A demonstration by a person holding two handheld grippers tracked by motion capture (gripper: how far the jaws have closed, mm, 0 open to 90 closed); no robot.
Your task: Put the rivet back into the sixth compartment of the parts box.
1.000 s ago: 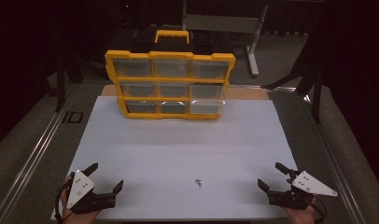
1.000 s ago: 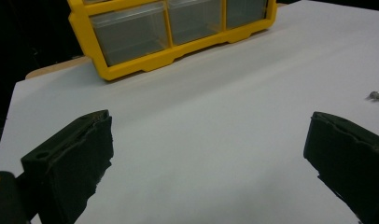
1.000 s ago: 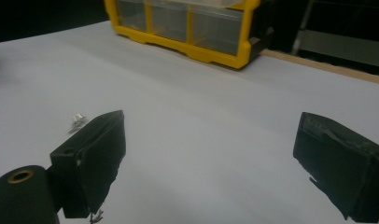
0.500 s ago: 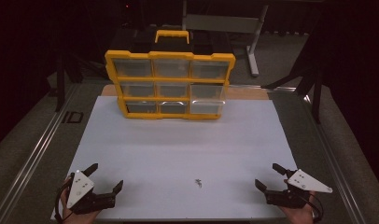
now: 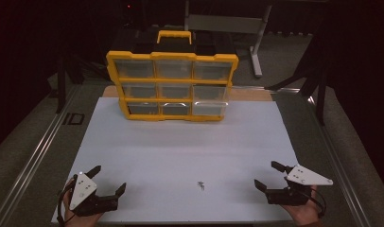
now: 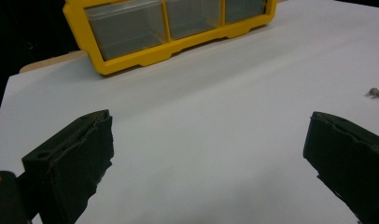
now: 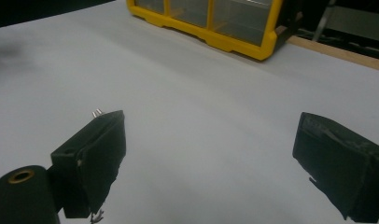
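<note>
A: Near edge first. Your left gripper [image 5: 107, 179] sits at the near left corner of the white table mat [image 5: 180, 151], jaws spread wide and nothing between them. In the left gripper view, the left gripper [image 6: 206, 158] frames only bare mat.

B: And your right gripper [image 5: 269, 176]?

A: Near right corner, held in your right hand [image 5: 306, 213]. Jaws wide apart there too, nothing gripped. The right gripper [image 7: 211, 158] shows bare mat between its two black jaws in its own view.

B: Where are the small metal parts [image 5: 200, 185]?

A: They lie on the mat between your two grippers, a bit closer to the right one and apart from both. In the left gripper view the small metal parts [image 6: 378, 93] show at the right edge, beyond the right-hand jaw. In the right gripper view the small metal parts [image 7: 97, 112] peek just over the top of the left-hand jaw. Too small to tell what kind of hardware they are.

B: Farther out?

A: Open mat, then the yellow drawer organizer [image 5: 172, 85] standing upright at the far edge of the mat, three rows of three clear drawers facing you, yellow carry handle [image 5: 173, 36] on top. Contents of the drawers cannot be told. It stands well apart from both grippers. Behind it, a strip of wooden tabletop [image 5: 256, 94] and a dark room.
</note>
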